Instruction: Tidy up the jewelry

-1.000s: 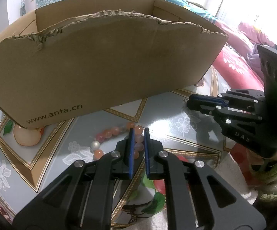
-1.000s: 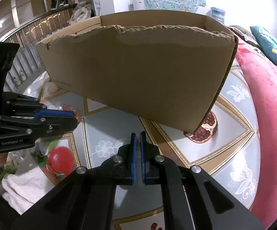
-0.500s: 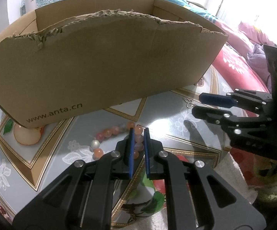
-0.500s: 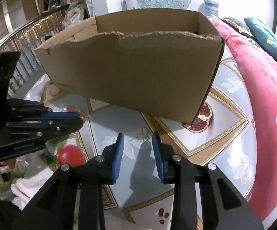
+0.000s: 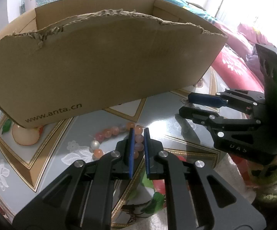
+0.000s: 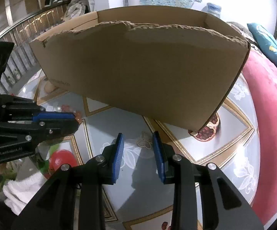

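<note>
A bracelet of pink and orange beads [image 5: 111, 131] lies on the table in front of the cardboard box [image 5: 104, 67]. My left gripper [image 5: 138, 132] is nearly shut, its blue pads closed around a few beads at the bracelet's right end. It also shows in the right wrist view [image 6: 75, 117]. A small thin gold earring or pendant [image 6: 145, 141] lies on the table between the open blue pads of my right gripper [image 6: 138, 138]. The right gripper also shows in the left wrist view [image 5: 185, 104], open, with the small gold piece at its tips.
The tall open box [image 6: 148, 72] stands close behind both grippers. The table [image 5: 42, 153] has a glossy fruit-and-flower pattern. A white towel [image 6: 21, 189] lies at the near edge. A red bedspread [image 6: 272, 124] is to the right.
My right gripper has opened from shut to wide open and moved forward over the small gold piece. My left gripper has stayed on the bead bracelet.
</note>
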The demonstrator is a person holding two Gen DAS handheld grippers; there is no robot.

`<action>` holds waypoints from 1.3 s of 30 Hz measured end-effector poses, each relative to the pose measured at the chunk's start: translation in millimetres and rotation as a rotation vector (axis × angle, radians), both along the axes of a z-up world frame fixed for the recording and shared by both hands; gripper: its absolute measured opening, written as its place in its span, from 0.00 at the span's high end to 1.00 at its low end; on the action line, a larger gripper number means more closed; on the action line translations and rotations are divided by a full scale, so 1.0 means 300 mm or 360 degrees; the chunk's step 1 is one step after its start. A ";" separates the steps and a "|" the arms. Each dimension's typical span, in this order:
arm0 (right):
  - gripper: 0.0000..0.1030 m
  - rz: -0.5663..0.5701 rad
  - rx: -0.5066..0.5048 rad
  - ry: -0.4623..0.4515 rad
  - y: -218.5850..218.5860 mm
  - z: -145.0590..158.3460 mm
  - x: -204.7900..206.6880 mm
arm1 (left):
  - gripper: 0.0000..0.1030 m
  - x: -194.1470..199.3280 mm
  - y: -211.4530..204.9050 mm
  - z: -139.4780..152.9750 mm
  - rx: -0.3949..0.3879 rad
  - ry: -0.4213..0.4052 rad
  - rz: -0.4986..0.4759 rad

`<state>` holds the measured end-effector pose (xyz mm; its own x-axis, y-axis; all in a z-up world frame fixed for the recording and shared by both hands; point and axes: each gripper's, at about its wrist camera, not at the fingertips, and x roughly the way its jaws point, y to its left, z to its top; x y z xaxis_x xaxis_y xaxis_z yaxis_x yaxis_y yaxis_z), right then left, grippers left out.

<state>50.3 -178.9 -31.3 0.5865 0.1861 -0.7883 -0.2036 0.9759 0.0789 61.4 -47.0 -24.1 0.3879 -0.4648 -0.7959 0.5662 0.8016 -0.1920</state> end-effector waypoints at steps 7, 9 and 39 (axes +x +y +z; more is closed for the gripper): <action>0.70 0.0003 -0.0026 0.0001 -0.009 0.005 0.007 | 0.92 0.001 -0.002 -0.001 -0.0006 0.0003 -0.0003; 0.70 0.0013 -0.0042 0.0004 -0.013 0.003 0.009 | 0.92 0.001 -0.002 -0.002 -0.0006 0.0003 -0.0003; 0.97 0.0108 0.0057 0.0074 -0.048 0.011 0.043 | 0.92 0.002 -0.003 -0.001 -0.0006 0.0003 -0.0001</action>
